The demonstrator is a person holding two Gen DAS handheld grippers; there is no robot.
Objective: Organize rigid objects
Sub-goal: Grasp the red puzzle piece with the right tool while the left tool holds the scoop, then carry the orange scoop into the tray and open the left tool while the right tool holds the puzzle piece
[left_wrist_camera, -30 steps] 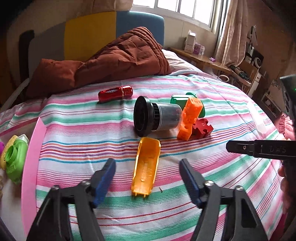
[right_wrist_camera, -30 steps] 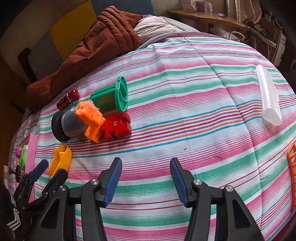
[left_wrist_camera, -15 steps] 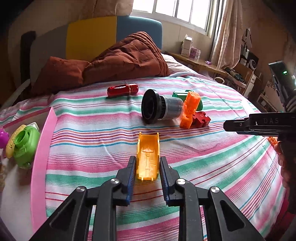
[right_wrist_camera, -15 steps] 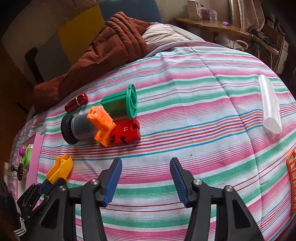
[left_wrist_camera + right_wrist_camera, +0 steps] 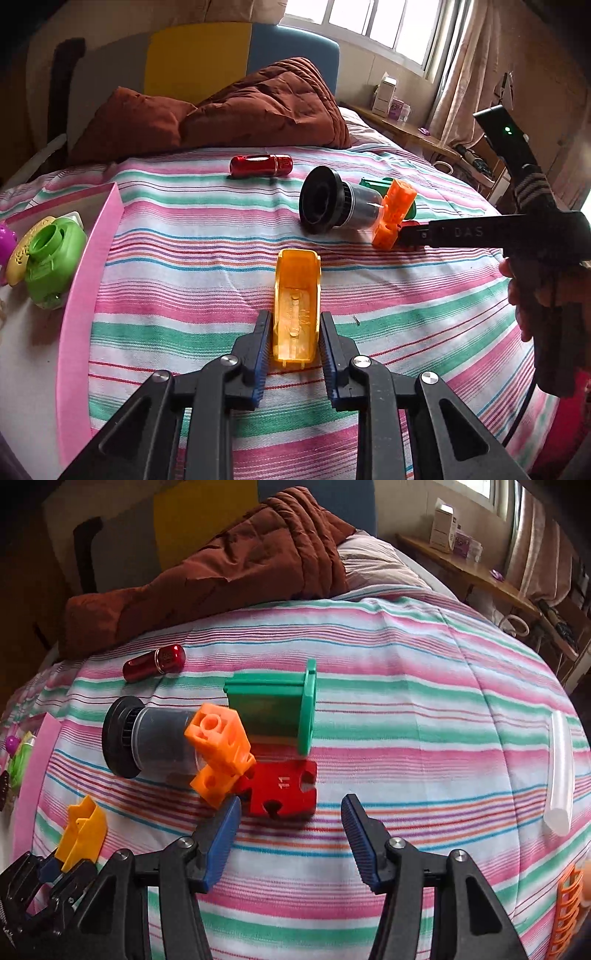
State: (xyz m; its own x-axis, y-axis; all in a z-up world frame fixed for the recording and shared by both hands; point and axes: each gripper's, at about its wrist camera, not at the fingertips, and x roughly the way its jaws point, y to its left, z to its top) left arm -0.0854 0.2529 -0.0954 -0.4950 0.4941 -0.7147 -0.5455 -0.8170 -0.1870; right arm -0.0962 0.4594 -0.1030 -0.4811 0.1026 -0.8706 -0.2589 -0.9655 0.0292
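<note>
**Yellow shell clamped, red block next in line**

Left wrist view: the left gripper (image 5: pixel 293 350) has its fingers (image 5: pixel 258 354) pressed together on the near end of the yellow shell (image 5: pixel 296 306), a thin, glossy, trough-shaped plastic piece lying open side up on the striped bed (image 5: pixel 184 280). To do this step well I would lift straight up before swinging across to the pink tray (image 5: pixel 79 295) at the left, since only the end of the shell is held and its smooth, thin walls could twist or slip between the ribbed blue pads. The tray already holds a green round toy (image 5: pixel 51 266). Farther off lie a shiny red cylinder (image 5: pixel 260 165) and a black-capped jar (image 5: pixel 332 206) on its side, its body smoky and translucent. The right gripper enters from the right, held by a hand (image 5: pixel 524 295).

Right wrist view: the right gripper (image 5: pixel 291 834) has its fingers apart and opening wider, nothing between them; the red block (image 5: pixel 286 788) sits just ahead. It is a chunky puzzle-edged piece marked 11, touching the orange block (image 5: pixel 219 753), a holed, angular brick leaning on the jar. Approach should centre on the red sides so the left pad misses the orange. Behind stands a green flanged piece (image 5: pixel 280 709); a clear tube (image 5: pixel 559 771) lies well apart at the right.
</note>
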